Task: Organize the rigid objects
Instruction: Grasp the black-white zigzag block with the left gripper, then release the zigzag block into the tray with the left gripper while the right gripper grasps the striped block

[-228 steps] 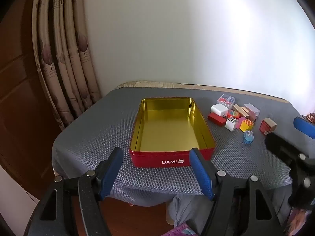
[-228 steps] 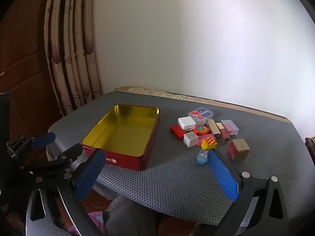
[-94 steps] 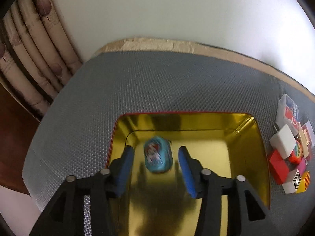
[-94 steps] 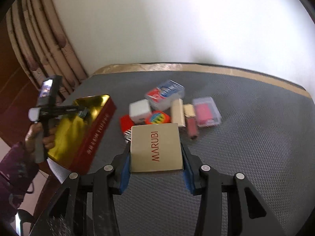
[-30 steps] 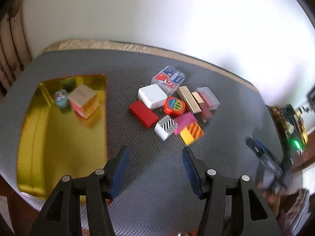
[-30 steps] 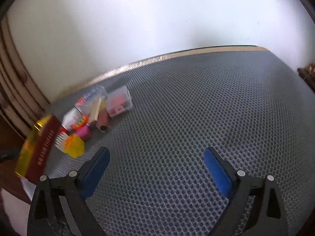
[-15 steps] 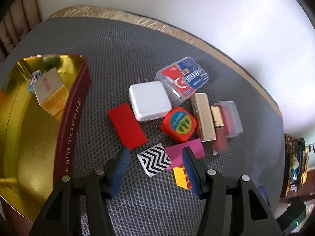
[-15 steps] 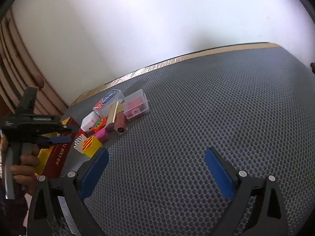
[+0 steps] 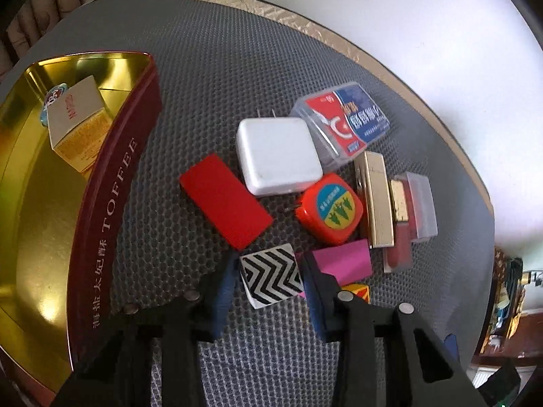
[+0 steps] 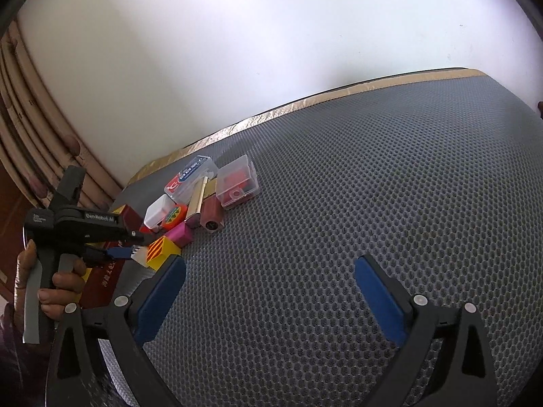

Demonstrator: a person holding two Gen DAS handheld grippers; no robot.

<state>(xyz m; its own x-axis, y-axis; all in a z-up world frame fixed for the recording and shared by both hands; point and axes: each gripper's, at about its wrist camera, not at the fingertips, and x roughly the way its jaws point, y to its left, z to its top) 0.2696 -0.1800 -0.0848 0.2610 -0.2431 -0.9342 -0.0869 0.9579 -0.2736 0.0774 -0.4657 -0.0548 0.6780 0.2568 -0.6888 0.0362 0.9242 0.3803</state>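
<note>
Your left gripper (image 9: 269,276) has its jaws narrowed around the zigzag block (image 9: 271,278), pads at its two sides; whether they press it yet, you cannot tell. Your right gripper (image 10: 268,291) is spread wide over bare mat, holding nothing. That block sits at the near end of the pile, just beside the tin (image 9: 112,183), touching the pink block (image 9: 342,259). It looks light, stiff and smooth-sided, so take it square across its flat faces. The tin already holds a small box (image 9: 76,118).

Glossy gold metal toffee tin (image 9: 44,230), matt honeycomb mat (image 10: 339,237), smooth white plastic charger (image 9: 276,154), my pads (image 10: 159,296) blue rubbery-looking.
</note>
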